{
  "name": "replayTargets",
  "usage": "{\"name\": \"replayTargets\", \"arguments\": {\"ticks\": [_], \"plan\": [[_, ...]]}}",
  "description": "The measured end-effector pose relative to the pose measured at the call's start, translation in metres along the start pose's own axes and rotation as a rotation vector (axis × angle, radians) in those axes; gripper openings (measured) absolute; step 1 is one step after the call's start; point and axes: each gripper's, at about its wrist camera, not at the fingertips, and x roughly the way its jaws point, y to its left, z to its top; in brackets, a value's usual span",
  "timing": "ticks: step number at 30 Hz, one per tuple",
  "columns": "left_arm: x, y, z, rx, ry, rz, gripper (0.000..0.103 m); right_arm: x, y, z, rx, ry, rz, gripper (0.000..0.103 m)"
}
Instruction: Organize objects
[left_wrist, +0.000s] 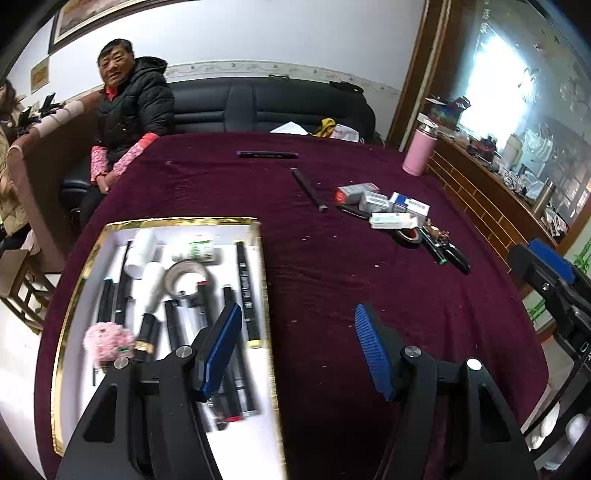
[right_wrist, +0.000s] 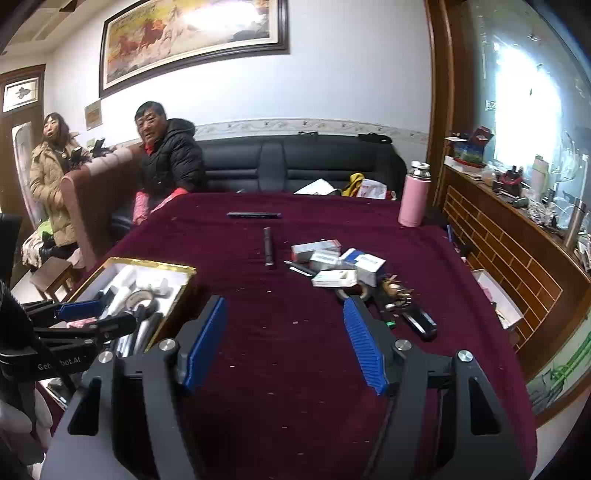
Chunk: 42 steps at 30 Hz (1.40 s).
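Maroon cloth: it covers the whole table (right_wrist: 288, 332) I am working over, dotted with pale crumbs.
Left gripper (left_wrist: 295, 332): I see its blue pads standing apart with nothing between them, hanging above the near left part of the table, one finger over the box's right rim.
Right gripper (right_wrist: 284, 325): jaws spread, empty, over bare cloth near the table's front edge (it also shows at the right border of the left wrist view).
Gold-rimmed box (left_wrist: 162, 222): white inside, lying at the table's near left corner.
Box contents: a row of black markers (left_wrist: 245, 291), a roll of tape (left_wrist: 186, 277), white tubes (left_wrist: 142, 251), a green-labelled packet (left_wrist: 197, 249) and a pink fluffy ball (left_wrist: 107, 339) by the near rim.
Small cartons (right_wrist: 332, 264): a loose heap toward the table's right side, some touching.
Beside the heap: a dark tape roll (left_wrist: 408, 236) and black pens (left_wrist: 448, 254), toward the right edge.
Loose dark stick (right_wrist: 269, 245): alone mid-table, apart from the heap.
Flat dark bar (right_wrist: 254, 215): near the far edge.
Pink flask (right_wrist: 414, 197): upright at the far right corner.
Bystanders: one person in a black jacket (right_wrist: 173, 158) sits on the sofa past the far left corner; another in a tan coat (right_wrist: 50, 177) stands behind.
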Motion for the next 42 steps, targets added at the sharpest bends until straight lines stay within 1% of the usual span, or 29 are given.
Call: {"name": "replayTargets", "arguments": {"ticks": [10,13,14,19,23,25,27,31,32,35,37,39,40,41,42], "plan": [[0.027,-0.049,0.009,0.052,0.038,-0.021,0.058,0.008,-0.049,-0.003,0.044,0.013,-0.038,0.068],[0.043,-0.061,0.013,0.059,0.059,-0.027,0.058,0.016,-0.063,-0.005,0.055,0.032,-0.047,0.073],[0.048,-0.065,0.014,0.063,0.064,-0.027,0.058,0.021,-0.068,-0.005,0.063,0.040,-0.052,0.074],[0.091,-0.082,0.022,0.068,0.135,-0.027,0.058,0.048,-0.107,-0.012,0.119,0.111,-0.071,0.073],[0.128,-0.088,0.038,0.041,0.177,-0.032,0.057,0.067,-0.144,-0.021,0.209,0.168,-0.087,0.073],[0.143,-0.091,0.047,0.030,0.191,-0.049,0.057,0.072,-0.155,-0.027,0.238,0.186,-0.091,0.073],[0.158,-0.098,0.058,0.035,0.188,-0.057,0.057,0.077,-0.164,-0.032,0.260,0.203,-0.094,0.073],[0.183,-0.125,0.086,0.097,0.151,-0.103,0.057,0.085,-0.175,-0.040,0.295,0.227,-0.091,0.073],[0.191,-0.130,0.094,0.099,0.142,-0.122,0.057,0.087,-0.177,-0.042,0.303,0.231,-0.090,0.073],[0.217,-0.144,0.116,0.083,0.135,-0.146,0.058,0.090,-0.183,-0.048,0.331,0.239,-0.080,0.073],[0.236,-0.150,0.128,0.071,0.132,-0.132,0.058,0.093,-0.187,-0.049,0.342,0.239,-0.079,0.073],[0.256,-0.158,0.136,0.086,0.138,-0.109,0.058,0.094,-0.190,-0.050,0.348,0.239,-0.072,0.073],[0.262,-0.161,0.137,0.098,0.140,-0.093,0.059,0.095,-0.190,-0.049,0.349,0.239,-0.071,0.073],[0.263,-0.162,0.139,0.097,0.125,-0.098,0.059,0.097,-0.191,-0.048,0.348,0.241,-0.071,0.073],[0.265,-0.163,0.140,0.095,0.136,-0.099,0.059,0.097,-0.190,-0.047,0.344,0.242,-0.068,0.073]]}}
